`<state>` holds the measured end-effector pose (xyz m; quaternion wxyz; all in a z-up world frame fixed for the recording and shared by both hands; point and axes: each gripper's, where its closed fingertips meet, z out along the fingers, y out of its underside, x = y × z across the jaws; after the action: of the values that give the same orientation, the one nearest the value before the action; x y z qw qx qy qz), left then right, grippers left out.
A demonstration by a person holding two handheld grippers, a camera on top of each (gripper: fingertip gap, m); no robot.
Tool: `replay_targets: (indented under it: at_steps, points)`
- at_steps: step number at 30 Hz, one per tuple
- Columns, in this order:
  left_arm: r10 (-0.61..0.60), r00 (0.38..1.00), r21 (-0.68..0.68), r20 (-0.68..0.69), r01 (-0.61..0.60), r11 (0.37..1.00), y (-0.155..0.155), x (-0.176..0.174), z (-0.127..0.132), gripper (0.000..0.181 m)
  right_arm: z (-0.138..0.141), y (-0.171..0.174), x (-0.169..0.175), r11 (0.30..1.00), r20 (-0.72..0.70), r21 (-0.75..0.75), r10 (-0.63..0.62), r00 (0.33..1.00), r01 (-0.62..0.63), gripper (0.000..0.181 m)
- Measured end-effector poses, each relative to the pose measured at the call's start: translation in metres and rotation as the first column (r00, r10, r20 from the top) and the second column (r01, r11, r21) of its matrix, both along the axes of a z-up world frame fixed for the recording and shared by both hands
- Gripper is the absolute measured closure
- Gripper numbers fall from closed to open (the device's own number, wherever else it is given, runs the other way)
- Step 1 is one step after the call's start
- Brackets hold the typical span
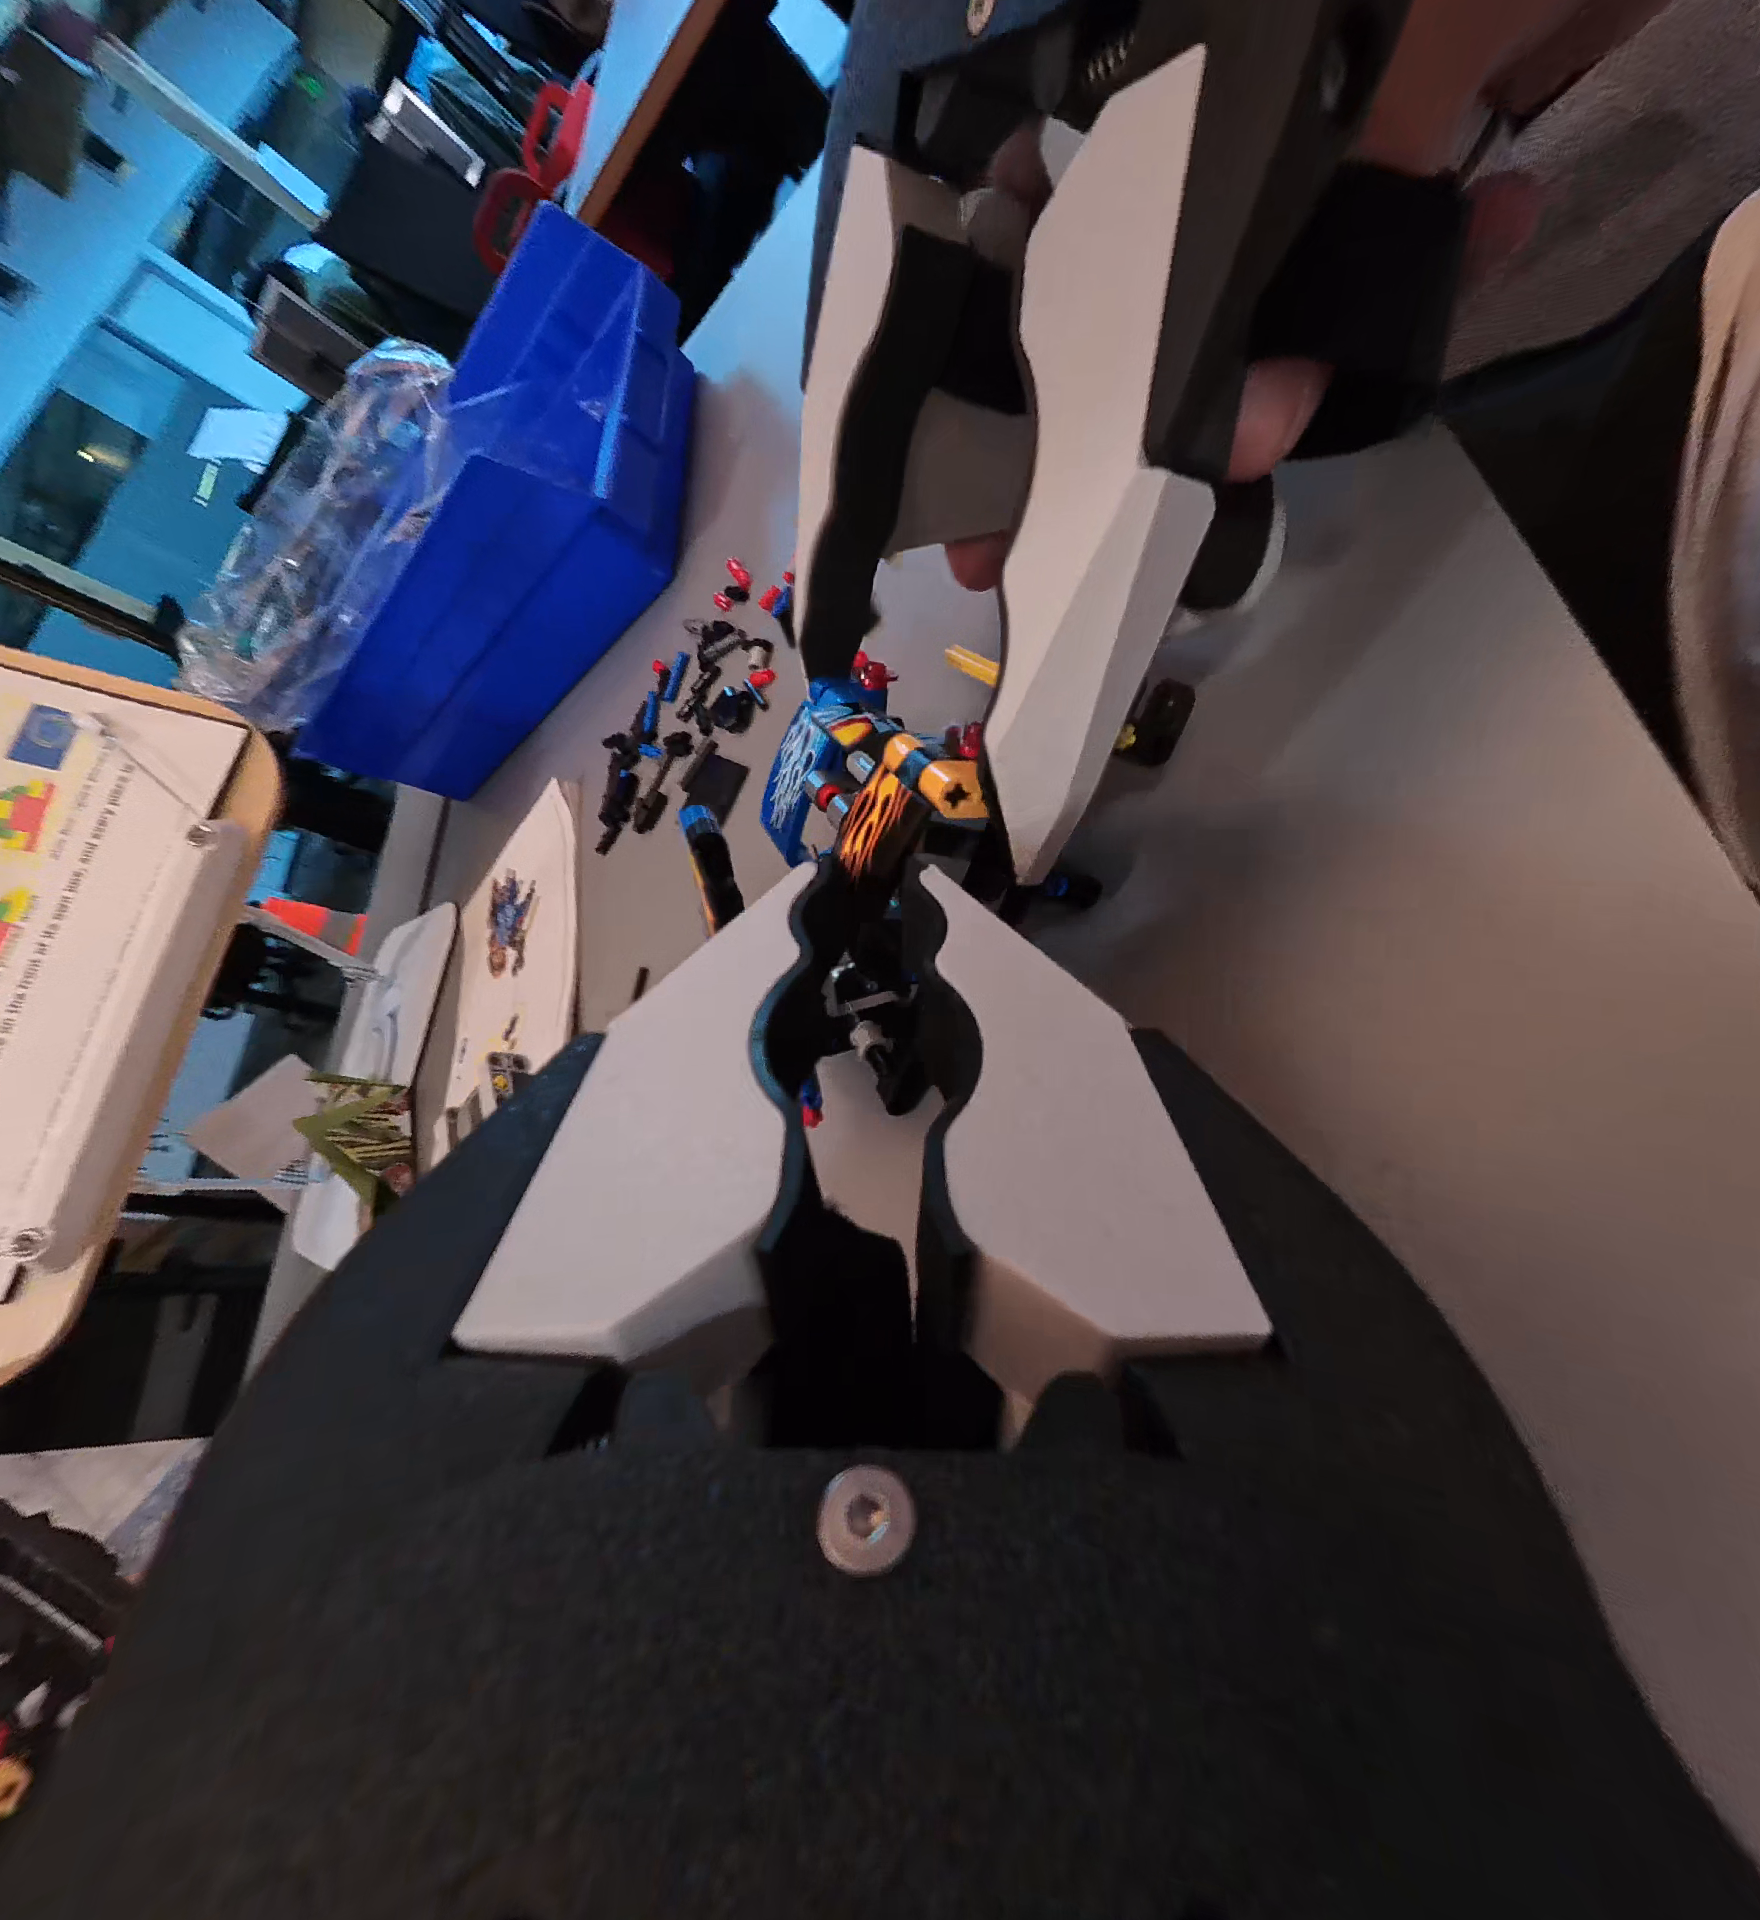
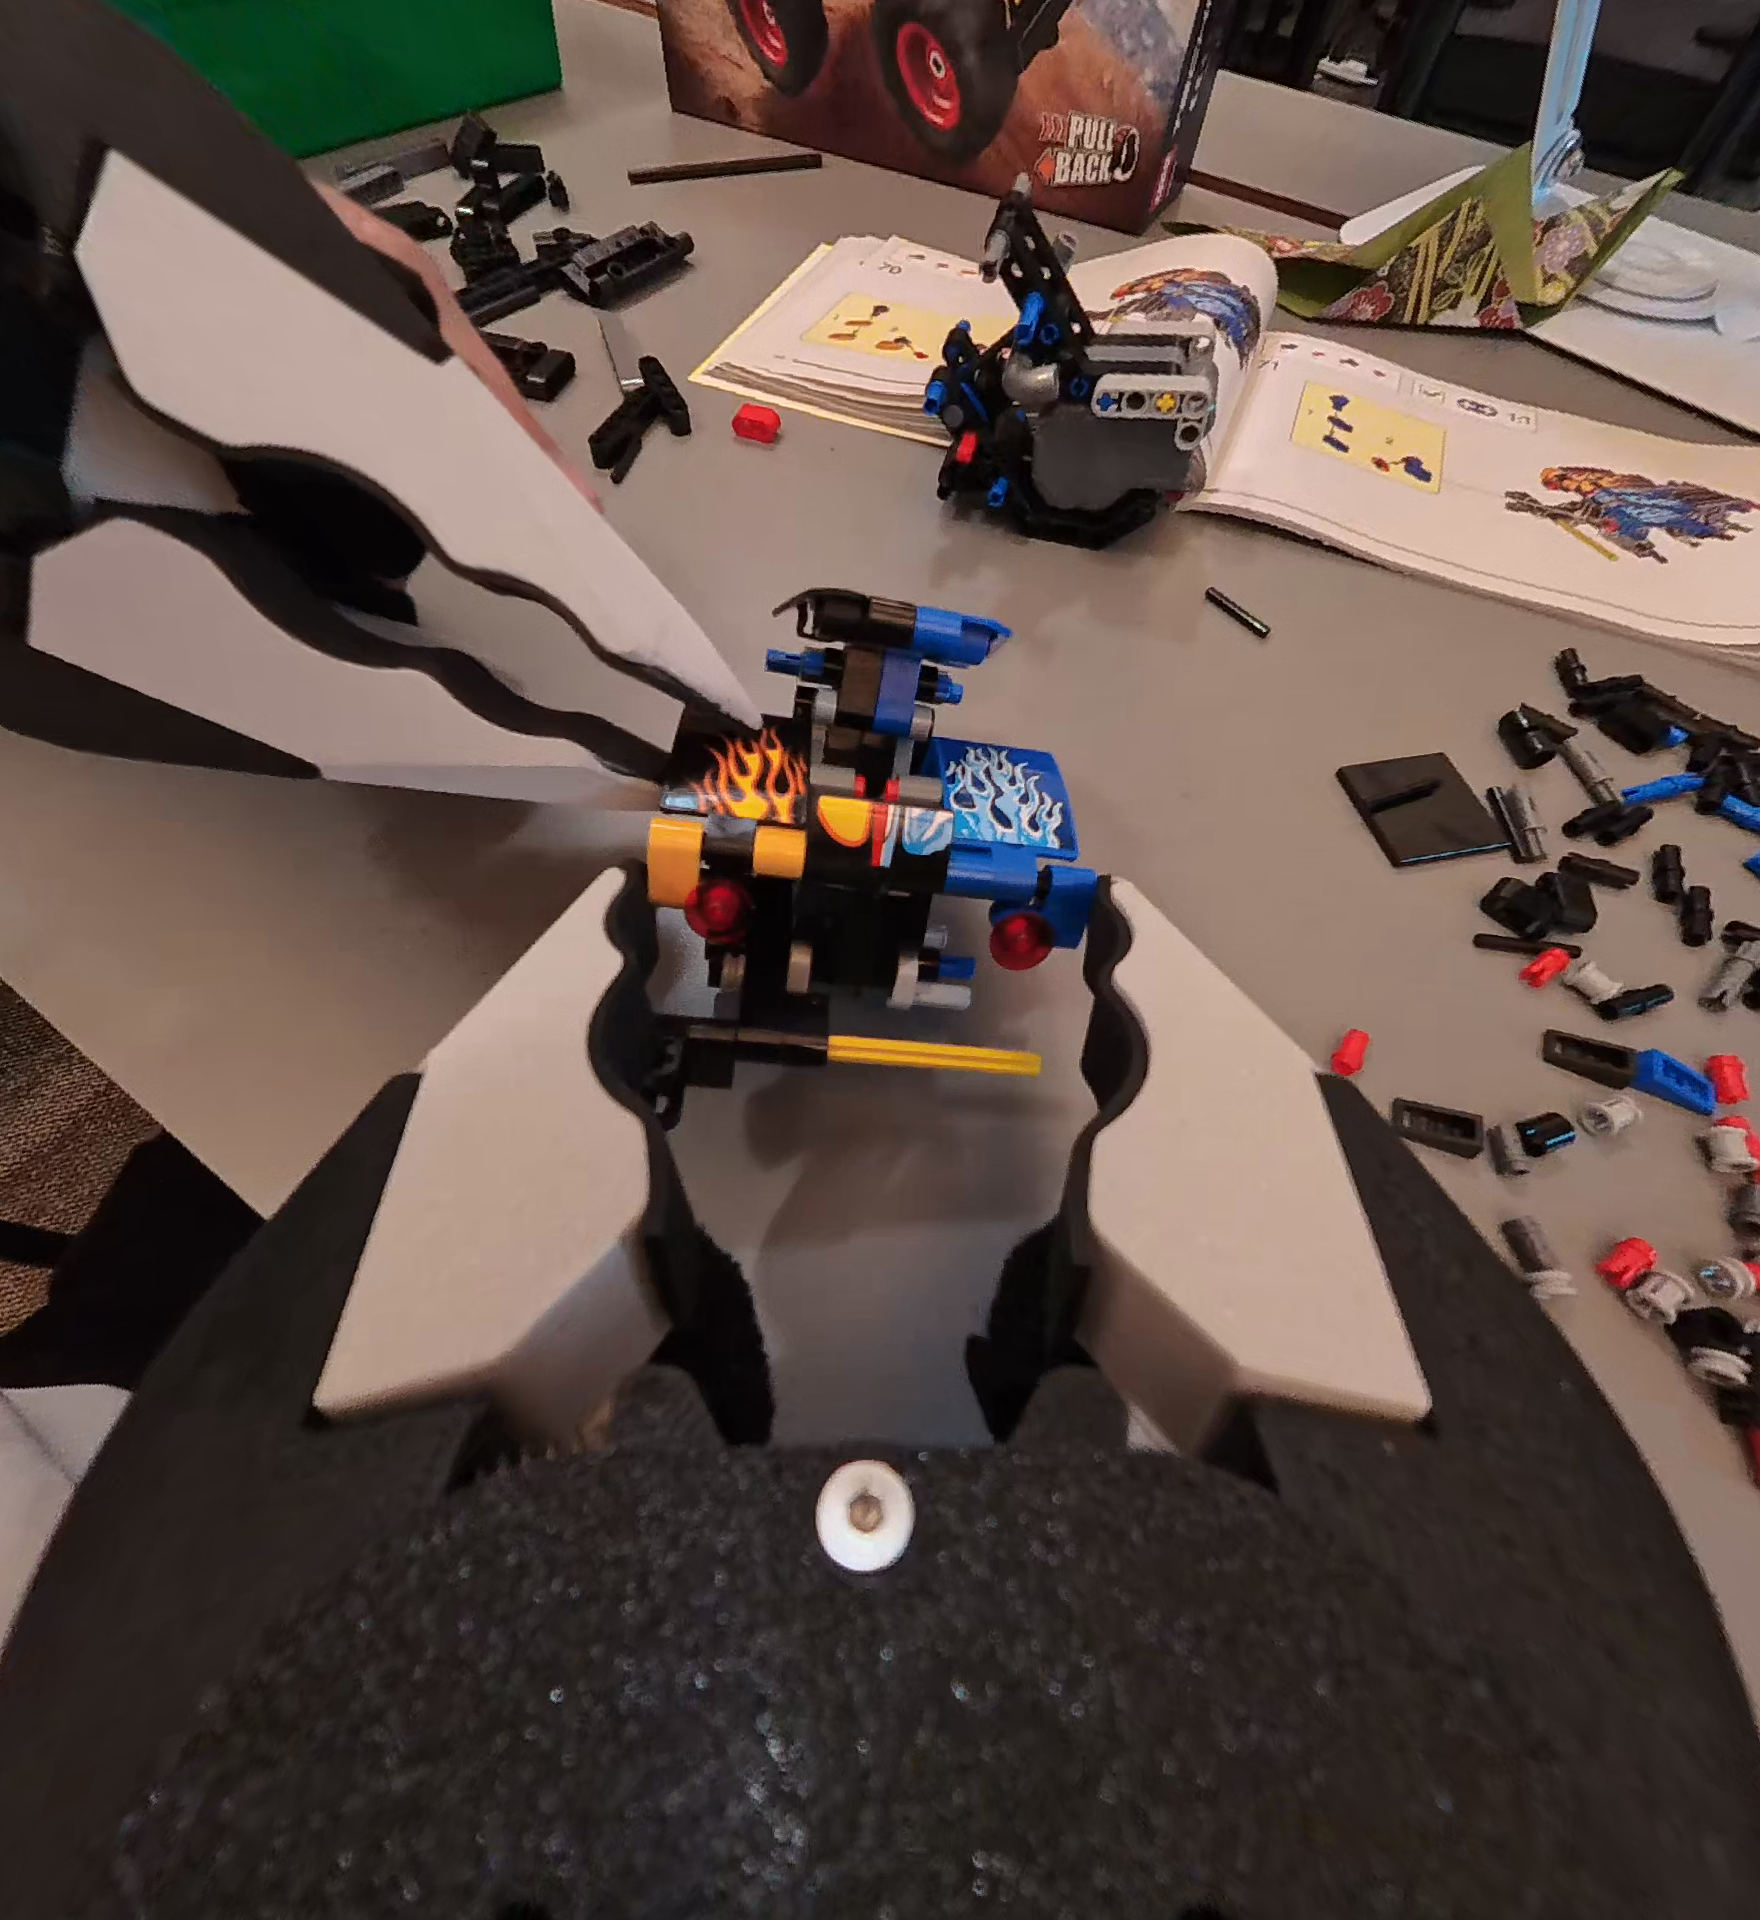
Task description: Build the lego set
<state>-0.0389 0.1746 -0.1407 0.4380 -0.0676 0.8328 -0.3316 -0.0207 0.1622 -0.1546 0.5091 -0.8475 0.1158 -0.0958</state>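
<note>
The lego truck body [image 2: 855,831] is black and blue, with an orange flame panel, a blue flame panel, red round studs and a yellow axle [image 2: 933,1060] sticking out below. My left gripper [image 1: 865,883] is shut on its orange flame side; it comes in from the left in the right wrist view [image 2: 699,748]. My right gripper [image 2: 865,904] is open, with its jaws standing wide on either side of the body. I cannot tell whether they touch it. The right gripper also shows in the left wrist view [image 1: 923,758], held by a gloved hand.
A second lego chassis [image 2: 1073,416] stands on the open instruction booklet [image 2: 1478,468]. The set's box [image 2: 959,83] is behind. Loose small parts [image 2: 1686,935] lie at the right, black parts [image 2: 533,239] at the back left. A blue bin [image 1: 543,520] stands on the table. My left and right fingertips are right by each other.
</note>
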Motion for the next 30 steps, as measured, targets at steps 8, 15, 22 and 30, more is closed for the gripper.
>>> replay_targets:
  at_steps: [8,15,22,30]
  points:
    - [-0.009,1.000,-0.014,0.028,0.009,1.000,-0.002,-0.003,-0.001,0.173,-0.002,-0.001,-0.002,0.998,0.026,-0.016,0.053,0.998,-0.053,0.100]
    - [-0.020,0.999,0.019,0.037,0.019,1.000,-0.003,-0.002,-0.003,0.174,-0.004,-0.001,-0.001,0.997,0.065,-0.041,0.063,0.996,-0.060,0.102]
    - [-0.025,0.996,0.072,0.086,0.019,0.997,-0.003,-0.003,-0.003,0.174,-0.002,0.000,-0.001,0.996,0.096,-0.047,0.078,0.992,-0.074,0.100]
    - [-0.045,0.990,0.095,0.132,0.032,0.995,-0.005,-0.008,-0.002,0.175,-0.014,-0.003,-0.011,0.966,-0.083,-0.124,0.219,0.972,-0.228,0.091]
